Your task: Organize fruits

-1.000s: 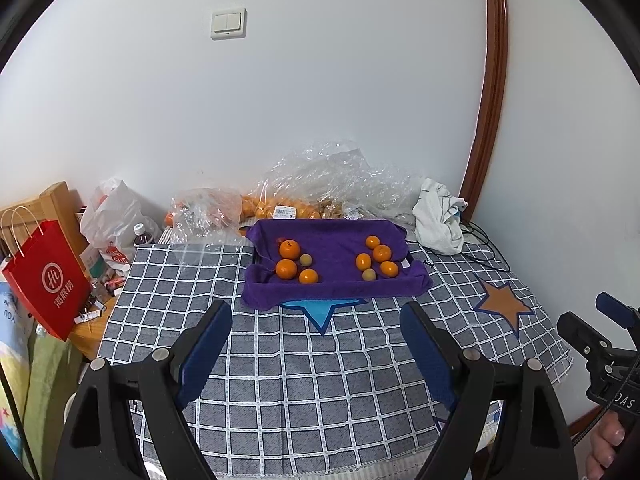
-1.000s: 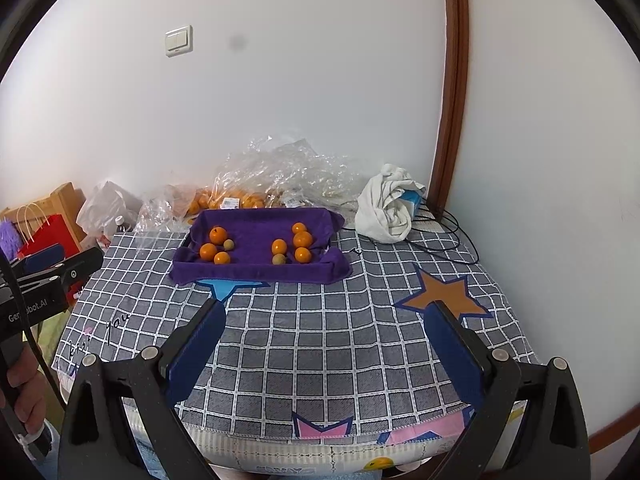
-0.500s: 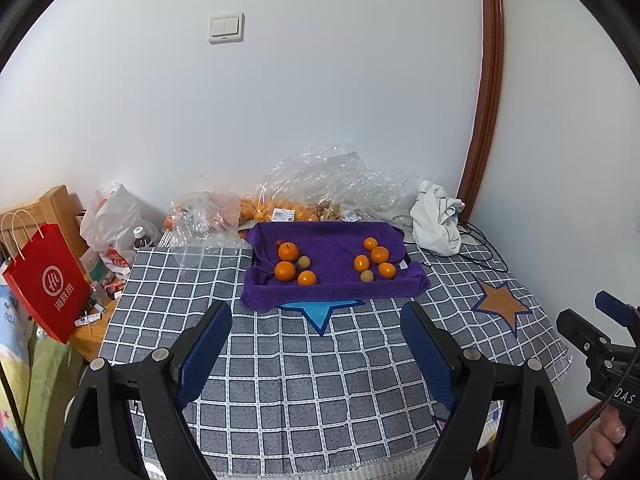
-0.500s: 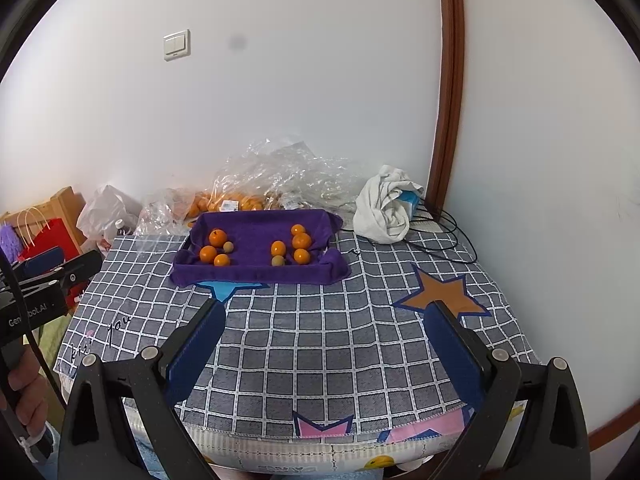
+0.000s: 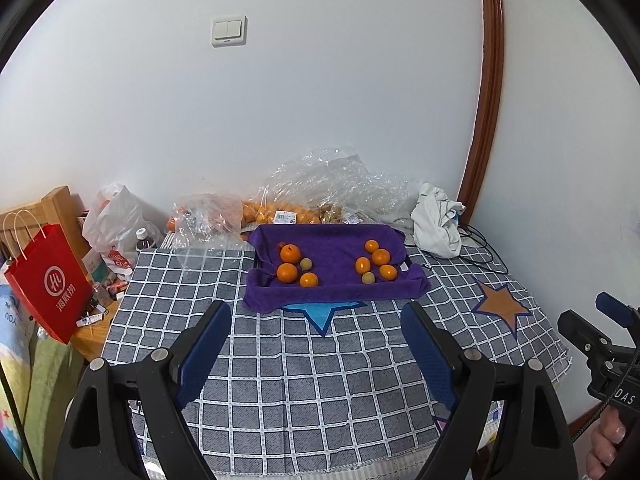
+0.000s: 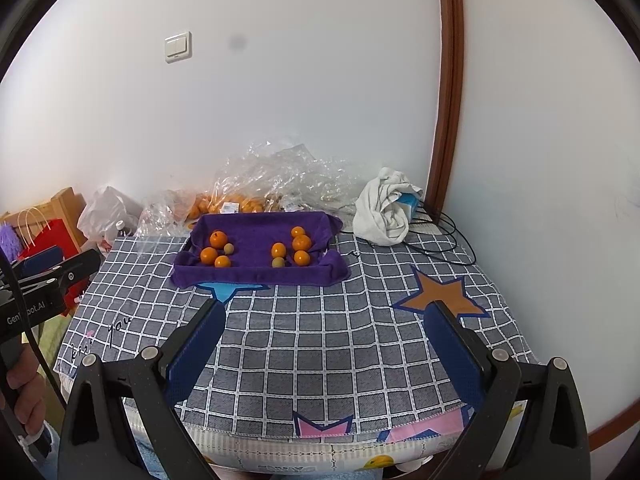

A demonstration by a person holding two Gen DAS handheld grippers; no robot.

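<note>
A tray lined with a purple towel (image 5: pixel 332 298) (image 6: pixel 260 274) stands at the far middle of the table. It holds two groups of small oranges, a left group (image 5: pixel 290 254) (image 6: pixel 219 239) and a right group (image 5: pixel 381 257) (image 6: pixel 301 243), each with a small greenish-brown fruit (image 5: pixel 306 264) (image 6: pixel 278 263). My left gripper (image 5: pixel 316 316) is open and empty, well short of the tray. My right gripper (image 6: pixel 326 314) is open and empty, also short of the tray.
The table has a grey checked cloth (image 5: pixel 320 360) with star patches. Clear plastic bags of fruit (image 5: pixel 320 196) lie behind the tray. A white cloth (image 5: pixel 436 220) and cables lie at the back right. A red paper bag (image 5: pixel 46 280) and clutter stand left of the table.
Both grippers have drawn back and up a little, so the tray looks slightly farther away. Both stay open.
</note>
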